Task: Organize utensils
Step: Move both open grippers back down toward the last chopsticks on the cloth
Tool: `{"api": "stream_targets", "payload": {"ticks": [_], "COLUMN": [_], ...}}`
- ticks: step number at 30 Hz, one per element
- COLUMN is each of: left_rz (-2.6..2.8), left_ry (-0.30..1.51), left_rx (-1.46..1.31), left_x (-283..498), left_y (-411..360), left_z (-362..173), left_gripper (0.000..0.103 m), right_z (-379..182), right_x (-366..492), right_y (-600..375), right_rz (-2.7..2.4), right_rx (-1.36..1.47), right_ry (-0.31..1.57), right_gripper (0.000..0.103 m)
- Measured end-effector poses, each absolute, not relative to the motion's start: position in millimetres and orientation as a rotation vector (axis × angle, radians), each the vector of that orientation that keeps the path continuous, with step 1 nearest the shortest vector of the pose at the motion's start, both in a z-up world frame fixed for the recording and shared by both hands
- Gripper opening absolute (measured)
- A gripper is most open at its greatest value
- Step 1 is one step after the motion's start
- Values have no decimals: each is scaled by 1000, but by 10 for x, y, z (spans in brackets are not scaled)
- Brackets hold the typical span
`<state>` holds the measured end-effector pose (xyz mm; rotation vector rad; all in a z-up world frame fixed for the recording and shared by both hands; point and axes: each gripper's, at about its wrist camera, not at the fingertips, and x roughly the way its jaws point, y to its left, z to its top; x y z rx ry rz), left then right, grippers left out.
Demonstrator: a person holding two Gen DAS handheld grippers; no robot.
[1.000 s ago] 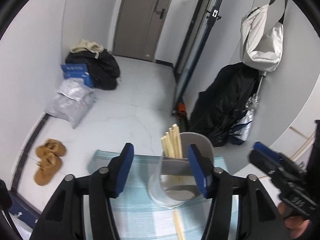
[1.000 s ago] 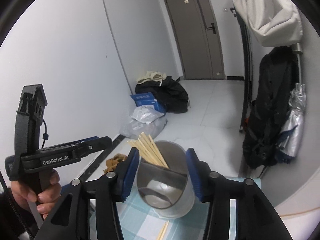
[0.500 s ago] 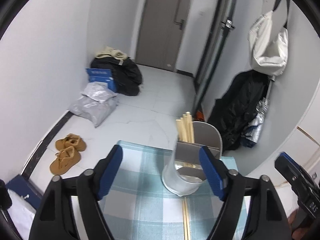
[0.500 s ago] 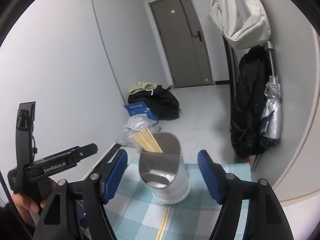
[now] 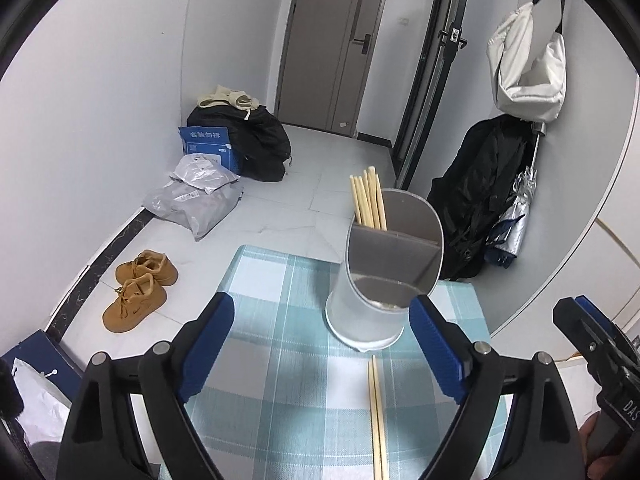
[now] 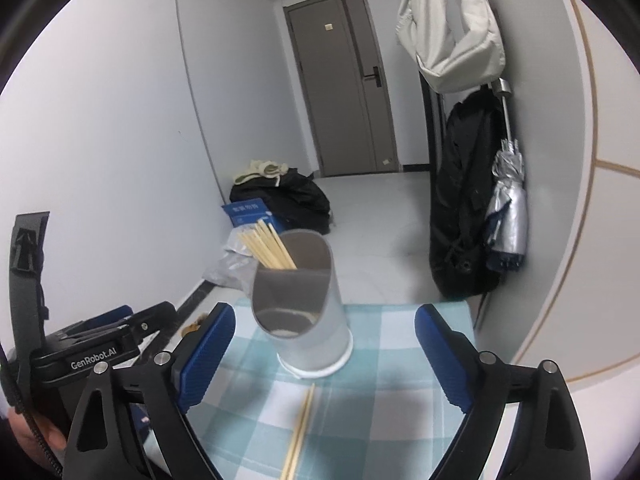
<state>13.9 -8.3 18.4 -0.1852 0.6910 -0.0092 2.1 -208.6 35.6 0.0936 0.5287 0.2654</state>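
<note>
place: looks like a home entryway/hall | door (image 5: 334,44) at the far end, tiled floor (image 5: 296,208) | shoes (image 5: 138,290) by the wall, parcels (image 5: 196,200) and a box (image 5: 208,146) dumped in the corner | bag (image 6: 452,36), coat (image 6: 464,200) and umbrella (image 6: 506,208) hung on the right | small table, checked cloth (image 5: 288,344)

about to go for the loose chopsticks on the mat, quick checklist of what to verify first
1. Left tongs open, nothing between: ok; jaws have just been opening.
2. Right tongs open, nothing between: ok; also just been opening.
3. Holder upright on checked mat: ok.
4. Loose chopsticks lie flat just before holder, clear of it: ok.
5. Rear compartment with standing chopsticks has room: cannot tell.
</note>
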Motion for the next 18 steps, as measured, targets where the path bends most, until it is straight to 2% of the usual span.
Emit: {"api": "stream_targets", "payload": {"ticks": [18], "left_rz": [23], "left_ry": [759], "left_rx": [-119], "left_x": [98], "left_y": [-117], "left_z": [-286], "left_gripper": [96], "right_z": [-367], "right_x": [18], "right_y": [-2155], "right_rz": [231], "right_rx": [57], "right_ry": [663], "right_gripper": [92]}}
